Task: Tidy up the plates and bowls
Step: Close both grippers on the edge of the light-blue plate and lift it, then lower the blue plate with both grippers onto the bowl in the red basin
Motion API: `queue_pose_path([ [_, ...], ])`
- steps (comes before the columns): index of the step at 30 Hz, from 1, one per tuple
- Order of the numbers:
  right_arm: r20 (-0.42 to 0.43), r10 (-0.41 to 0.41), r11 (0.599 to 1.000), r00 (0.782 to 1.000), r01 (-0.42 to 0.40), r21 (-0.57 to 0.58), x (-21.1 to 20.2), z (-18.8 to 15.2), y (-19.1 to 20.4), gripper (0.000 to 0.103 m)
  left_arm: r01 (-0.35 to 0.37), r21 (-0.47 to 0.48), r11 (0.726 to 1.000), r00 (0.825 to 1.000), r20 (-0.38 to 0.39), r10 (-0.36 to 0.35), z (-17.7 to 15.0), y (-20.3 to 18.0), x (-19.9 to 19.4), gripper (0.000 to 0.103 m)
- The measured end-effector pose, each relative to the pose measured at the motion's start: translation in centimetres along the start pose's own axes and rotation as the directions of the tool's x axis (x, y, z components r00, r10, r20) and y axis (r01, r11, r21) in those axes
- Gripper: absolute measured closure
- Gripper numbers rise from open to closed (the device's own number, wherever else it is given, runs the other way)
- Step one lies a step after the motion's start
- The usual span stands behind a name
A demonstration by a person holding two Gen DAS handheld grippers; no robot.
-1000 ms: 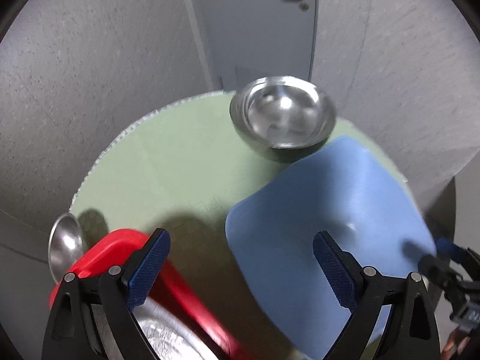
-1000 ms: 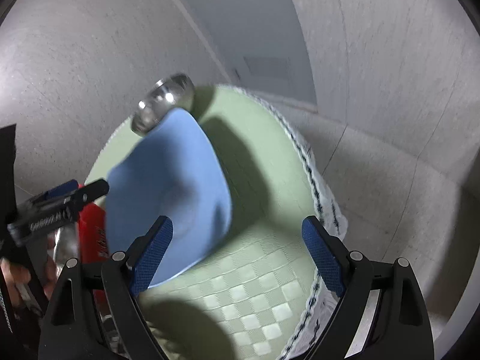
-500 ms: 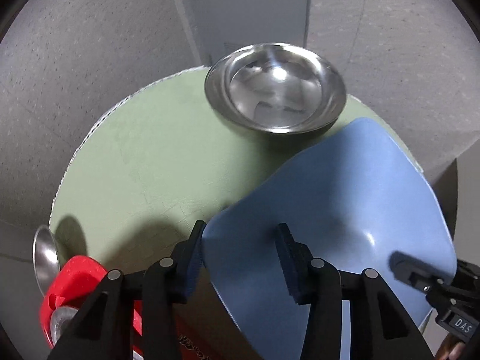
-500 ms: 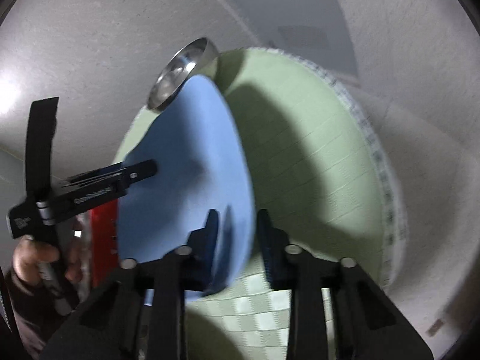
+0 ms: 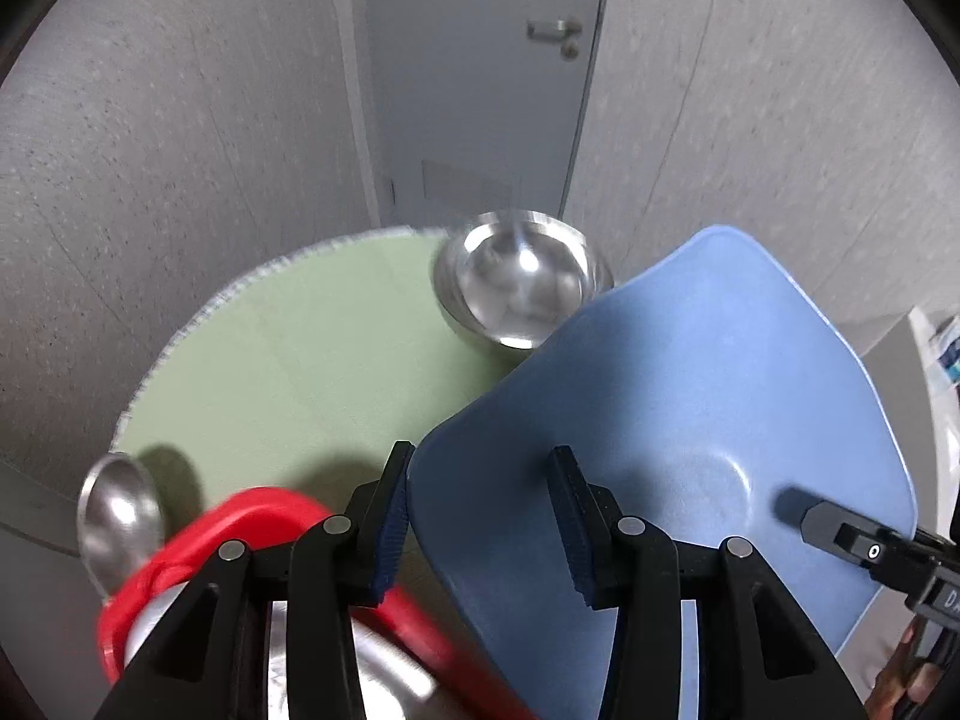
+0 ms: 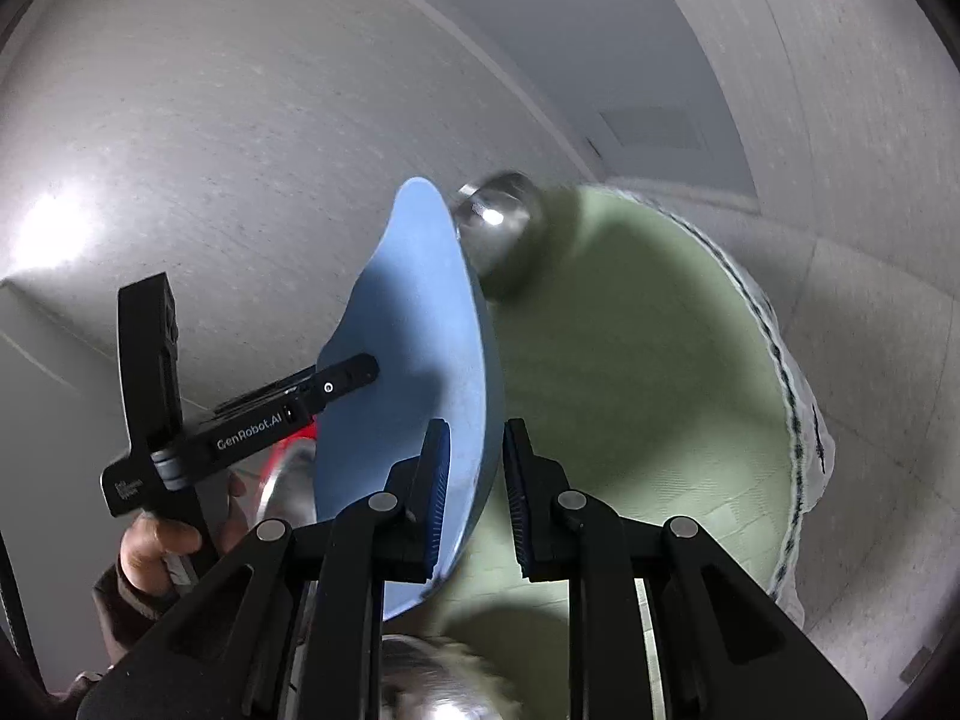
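Observation:
A blue rounded-square plate (image 5: 690, 408) hangs tilted above the green round mat (image 5: 312, 348), held from both sides. My left gripper (image 5: 480, 522) is shut on its near left corner, one pad outside the rim and one on the inner face. In the right wrist view the plate (image 6: 408, 360) stands nearly edge-on, and my right gripper (image 6: 477, 498) is shut on its rim. The left gripper (image 6: 354, 375) shows there on the plate's far side, and the right gripper (image 5: 816, 525) shows at the plate's right edge. A steel bowl (image 5: 519, 285) sits at the mat's far edge.
A red basket (image 5: 198, 546) with steel dishes inside lies at the near left, and a small steel bowl (image 5: 117, 519) sits beside it. Another steel bowl (image 6: 432, 684) shows blurred below the right gripper. A grey door (image 5: 480, 90) and walls stand behind the table. A hand (image 6: 156, 546) holds the left gripper.
Both grippers went from wide open to shut on the blue plate's edges. The plate has since risen off the mat and tilted, with both hands moving up.

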State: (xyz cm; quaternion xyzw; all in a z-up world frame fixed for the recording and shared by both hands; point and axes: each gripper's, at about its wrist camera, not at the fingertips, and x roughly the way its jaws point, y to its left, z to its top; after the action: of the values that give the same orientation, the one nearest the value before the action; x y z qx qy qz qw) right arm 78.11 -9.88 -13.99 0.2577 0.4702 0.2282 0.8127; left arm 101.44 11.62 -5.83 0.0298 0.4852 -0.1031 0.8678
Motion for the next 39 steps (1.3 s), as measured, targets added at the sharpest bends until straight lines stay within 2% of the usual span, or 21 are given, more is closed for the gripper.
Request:
queue_pose_path([
  [5,0.017,0.019,0.998,1.000,-0.018,-0.066,0.1,-1.1,5.8,0.085,-0.015,-0.031,0.999,0.997,0.079,0.017,-2.1,4.4,-5.6,0.062],
  [9,-0.009,0.043,0.994,0.999,-0.044,-0.096,1.9,-3.3,9.8,0.085,-0.029,-0.070,0.997,0.995,0.093,0.036,-5.3,8.4,-8.7,0.062],
  [15,-0.109,0.044,0.992,0.993,-0.056,-0.110,6.3,-7.9,14.0,0.085,-0.056,-0.142,0.988,0.997,0.051,0.063,-11.5,14.0,-10.8,0.064],
  [21,-0.166,-0.002,0.993,0.986,-0.018,-0.117,8.7,-11.0,15.2,0.084,-0.036,-0.147,0.988,0.999,0.020,0.039,-14.9,15.5,-12.3,0.064],
  [25,-0.174,-0.048,0.991,0.984,0.025,-0.130,10.2,-11.9,15.5,0.082,-0.033,-0.137,0.990,0.999,0.004,0.034,-15.8,16.2,-12.5,0.064],
  [30,-0.156,-0.096,0.987,0.983,0.074,-0.144,10.7,-11.8,15.8,0.082,-0.032,-0.159,0.987,0.999,0.014,0.035,-15.2,17.7,-12.0,0.063],
  [34,-0.145,-0.154,0.978,0.977,0.130,-0.165,11.6,-11.3,15.4,0.077,-0.052,-0.161,0.986,0.998,0.019,0.056,-14.7,17.7,-11.1,0.062],
  [35,-0.147,-0.164,0.976,0.975,0.139,-0.168,11.8,-11.3,15.3,0.075,-0.059,-0.160,0.985,0.998,0.018,0.063,-14.7,17.6,-10.9,0.062],
  [39,-0.144,-0.197,0.966,0.970,0.166,-0.200,12.2,-10.6,15.6,0.054,-0.062,-0.151,0.987,0.997,0.028,0.067,-14.5,17.3,-11.0,0.061],
])
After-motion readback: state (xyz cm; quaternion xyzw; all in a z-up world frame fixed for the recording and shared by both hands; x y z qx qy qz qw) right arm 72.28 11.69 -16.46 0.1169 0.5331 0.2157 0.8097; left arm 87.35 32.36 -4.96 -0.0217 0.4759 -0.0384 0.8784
